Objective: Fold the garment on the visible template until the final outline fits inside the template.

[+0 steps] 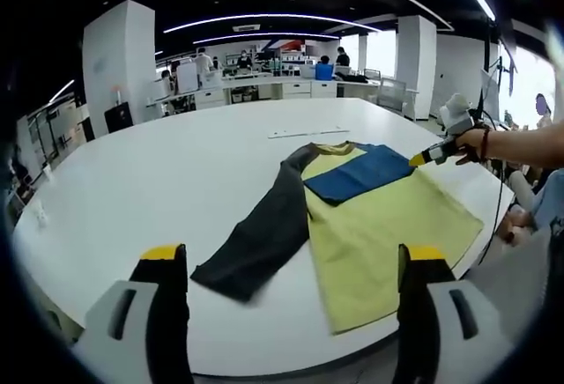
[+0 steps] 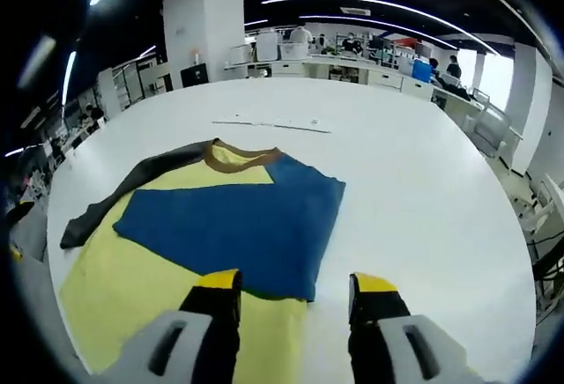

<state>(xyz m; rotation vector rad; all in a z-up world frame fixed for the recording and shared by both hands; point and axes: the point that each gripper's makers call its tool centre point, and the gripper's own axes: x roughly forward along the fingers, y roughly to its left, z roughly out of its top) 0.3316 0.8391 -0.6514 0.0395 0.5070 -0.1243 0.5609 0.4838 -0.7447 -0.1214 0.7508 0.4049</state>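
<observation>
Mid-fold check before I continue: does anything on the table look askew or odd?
The two sleeves differ: the blue sleeve is folded across the yellow shirt body, while the dark grey sleeve still trails straight out over the white table. Nothing looks torn or spilled.

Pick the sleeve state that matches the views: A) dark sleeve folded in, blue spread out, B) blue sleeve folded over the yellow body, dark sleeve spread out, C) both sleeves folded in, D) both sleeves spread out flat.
B: the blue sleeve lies across the yellow body, while the dark sleeve stretches out onto the white table.
</observation>
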